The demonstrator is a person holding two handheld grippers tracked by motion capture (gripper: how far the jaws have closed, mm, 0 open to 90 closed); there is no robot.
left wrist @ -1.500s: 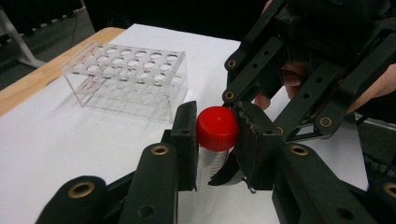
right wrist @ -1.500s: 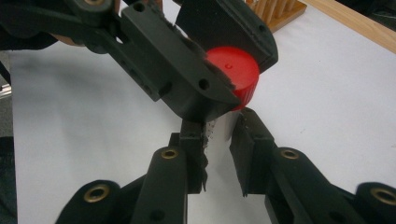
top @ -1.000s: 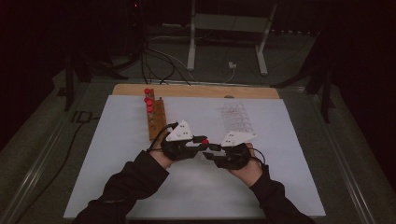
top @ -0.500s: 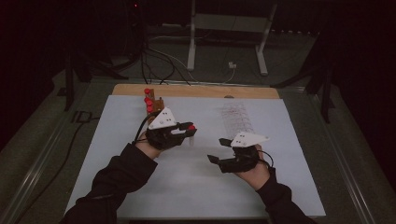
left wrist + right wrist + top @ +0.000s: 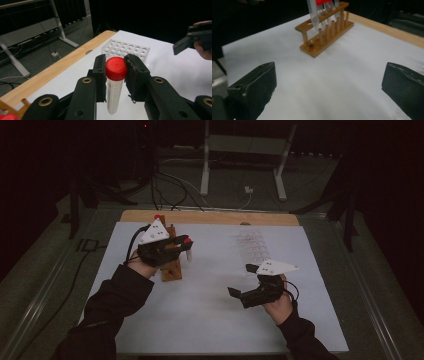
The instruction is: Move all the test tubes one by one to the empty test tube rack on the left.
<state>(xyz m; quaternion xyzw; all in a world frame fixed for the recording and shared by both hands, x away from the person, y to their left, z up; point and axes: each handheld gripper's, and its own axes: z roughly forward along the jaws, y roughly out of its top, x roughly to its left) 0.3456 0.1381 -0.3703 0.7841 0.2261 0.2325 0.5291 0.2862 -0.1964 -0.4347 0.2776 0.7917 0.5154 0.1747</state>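
Observation:
A clear graduated tube with a red cap (image 5: 115, 82) hangs upright in my left gripper (image 5: 115, 68), whose jaws are shut on it just under the cap. In the high view this left gripper (image 5: 186, 246) holds the tube (image 5: 188, 253) beside the wooden tube rack (image 5: 171, 268) at the table's left. In the right gripper view the rack (image 5: 325, 32) stands ahead with red-capped tubes in its far end and the held tube (image 5: 313, 13) hanging by its near end. My right gripper (image 5: 242, 281) is open and empty over the white mat at the right.
A clear plastic rack with several round holes (image 5: 254, 246) lies flat at the back right of the white mat (image 5: 210, 320); it lies ahead in the left gripper view (image 5: 126, 48). A wooden board edge (image 5: 210, 217) runs along the back. Cables and a metal stand sit beyond the table.
My left gripper has carried the red-capped tube away from the middle, back and left to the wooden rack. The right gripper has let go, drawn back toward the right front and now stands open.

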